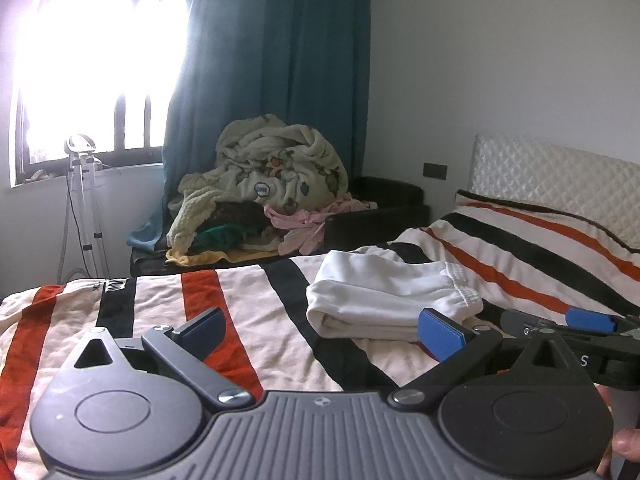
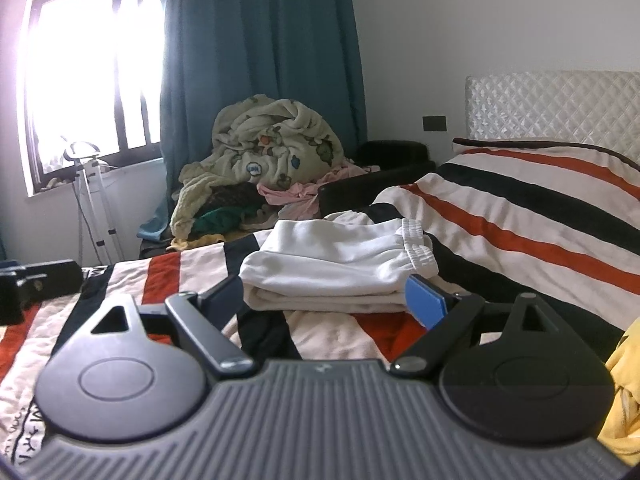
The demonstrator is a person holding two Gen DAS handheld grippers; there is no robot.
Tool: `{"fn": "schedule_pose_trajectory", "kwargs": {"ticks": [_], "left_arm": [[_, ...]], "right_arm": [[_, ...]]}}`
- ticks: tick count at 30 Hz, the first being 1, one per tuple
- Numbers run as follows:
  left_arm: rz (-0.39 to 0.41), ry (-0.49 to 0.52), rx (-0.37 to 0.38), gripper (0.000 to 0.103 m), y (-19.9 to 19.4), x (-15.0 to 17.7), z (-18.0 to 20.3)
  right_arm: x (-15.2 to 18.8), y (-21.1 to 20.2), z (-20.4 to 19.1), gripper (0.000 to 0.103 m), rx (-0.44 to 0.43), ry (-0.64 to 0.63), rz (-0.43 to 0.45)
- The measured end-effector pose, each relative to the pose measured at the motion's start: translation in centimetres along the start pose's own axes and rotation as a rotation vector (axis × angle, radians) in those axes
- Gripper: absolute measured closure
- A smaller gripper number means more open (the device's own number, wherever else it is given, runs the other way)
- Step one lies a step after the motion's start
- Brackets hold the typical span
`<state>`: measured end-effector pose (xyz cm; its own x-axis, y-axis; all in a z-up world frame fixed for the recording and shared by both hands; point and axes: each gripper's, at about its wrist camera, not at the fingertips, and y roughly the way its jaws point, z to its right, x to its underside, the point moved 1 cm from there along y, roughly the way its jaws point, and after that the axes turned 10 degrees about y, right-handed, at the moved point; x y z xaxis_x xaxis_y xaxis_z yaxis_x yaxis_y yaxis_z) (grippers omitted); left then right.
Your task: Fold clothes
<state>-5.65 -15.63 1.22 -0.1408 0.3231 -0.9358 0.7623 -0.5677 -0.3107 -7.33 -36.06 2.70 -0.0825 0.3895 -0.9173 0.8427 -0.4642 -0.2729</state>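
Observation:
A folded white garment (image 1: 380,296) (image 2: 332,260) with an elastic waistband lies on the striped bedspread (image 1: 248,312) (image 2: 500,216). My left gripper (image 1: 324,332) is open just above the bedspread, and the garment lies ahead and to the right of it, near the blue right fingertip (image 1: 440,338). My right gripper (image 2: 324,298) is open too. Its fingertips stand on either side of the garment's near edge, and I see no pad pressing on the cloth. The right gripper (image 1: 592,320) also shows in the left wrist view, and the left gripper's body (image 2: 36,284) in the right wrist view.
A heap of unfolded clothes and a fleece blanket (image 1: 264,184) (image 2: 264,160) lies on a dark seat beyond the bed. Yellow cloth (image 2: 624,392) lies near right. A quilted headboard (image 1: 560,172), a teal curtain (image 1: 272,60) and a white stand (image 1: 84,208) by the window are also here.

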Motion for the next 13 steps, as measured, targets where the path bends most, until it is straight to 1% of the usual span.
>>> {"fn": "schedule_pose_trajectory", "kwargs": {"ticks": [13], "left_arm": [[-0.002,-0.006,-0.003,0.000,-0.23,0.19,-0.19]], "right_arm": [[0.07,-0.29,-0.08,0.014,0.005,-0.001,0.004]]}}
